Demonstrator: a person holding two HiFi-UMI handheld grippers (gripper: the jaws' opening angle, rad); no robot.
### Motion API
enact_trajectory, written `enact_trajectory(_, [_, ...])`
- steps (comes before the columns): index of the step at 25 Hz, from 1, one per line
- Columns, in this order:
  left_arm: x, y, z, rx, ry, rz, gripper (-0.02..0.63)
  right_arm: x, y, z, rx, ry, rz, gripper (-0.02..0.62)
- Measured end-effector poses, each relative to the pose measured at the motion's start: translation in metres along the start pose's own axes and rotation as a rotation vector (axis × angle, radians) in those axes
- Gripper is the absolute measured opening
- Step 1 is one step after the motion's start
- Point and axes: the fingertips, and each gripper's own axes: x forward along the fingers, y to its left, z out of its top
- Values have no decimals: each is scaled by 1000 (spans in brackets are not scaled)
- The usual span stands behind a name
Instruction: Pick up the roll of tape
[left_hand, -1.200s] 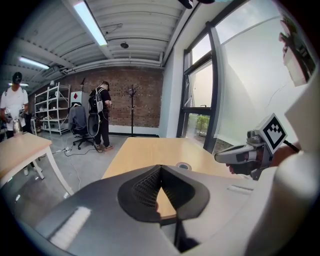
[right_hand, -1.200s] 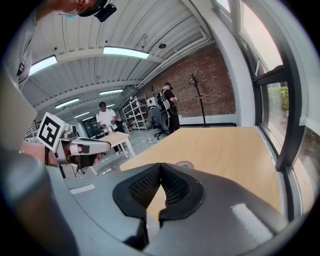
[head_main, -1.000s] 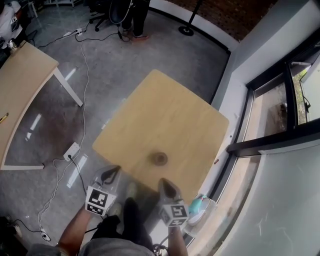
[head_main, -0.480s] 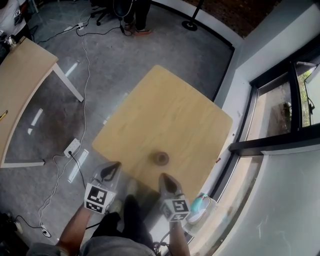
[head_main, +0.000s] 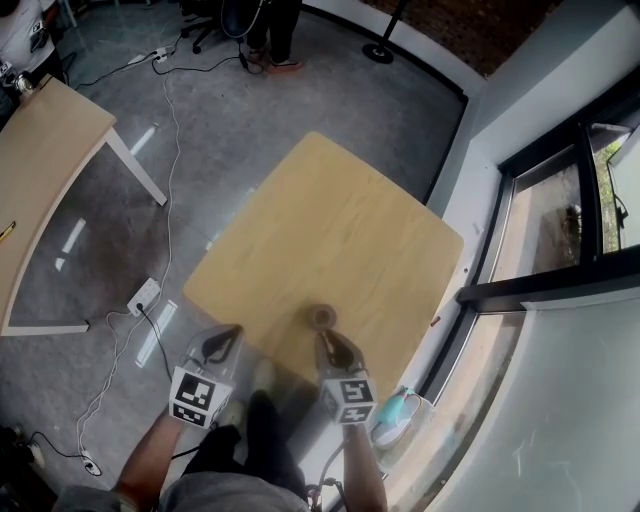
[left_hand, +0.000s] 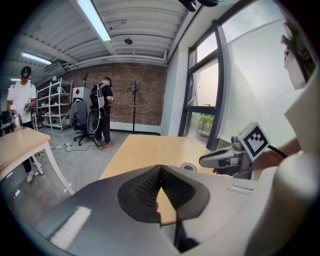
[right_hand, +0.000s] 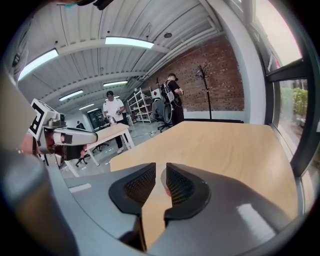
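Observation:
The roll of tape (head_main: 321, 318) lies flat on the light wooden table (head_main: 340, 230), near its front edge; it also shows as a small grey ring, the tape (left_hand: 188, 166). My right gripper (head_main: 328, 338) has its tips right at the near side of the roll. Its jaws are opening, with a narrow gap in the right gripper view (right_hand: 161, 167); only bare tabletop and a sliver of something grey show in it. My left gripper (head_main: 230, 334) hovers off the table's left front edge with its jaws together and nothing held (left_hand: 159, 167). The right gripper (left_hand: 202, 161) sits beside the roll.
A second wooden table (head_main: 50, 150) stands at the left. A power strip (head_main: 143, 298) and cables lie on the floor. A window and ledge (head_main: 520, 240) run along the right, with a teal object (head_main: 395, 412) below. Two people (left_hand: 102, 107) stand far back.
My right gripper has moved forward over the table's front edge up to the tape roll, and its jaws have parted slightly. The left gripper has stayed put.

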Motion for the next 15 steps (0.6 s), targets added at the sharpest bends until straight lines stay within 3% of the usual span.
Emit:
enact_trajectory(9, [-2,2,-2,1,2,3,0,22,2,-7,-54,56,21,119])
enact_trajectory(15, [-1,6,-11,-6,5,17,0,31,-4,-10,-64,58,-2,191])
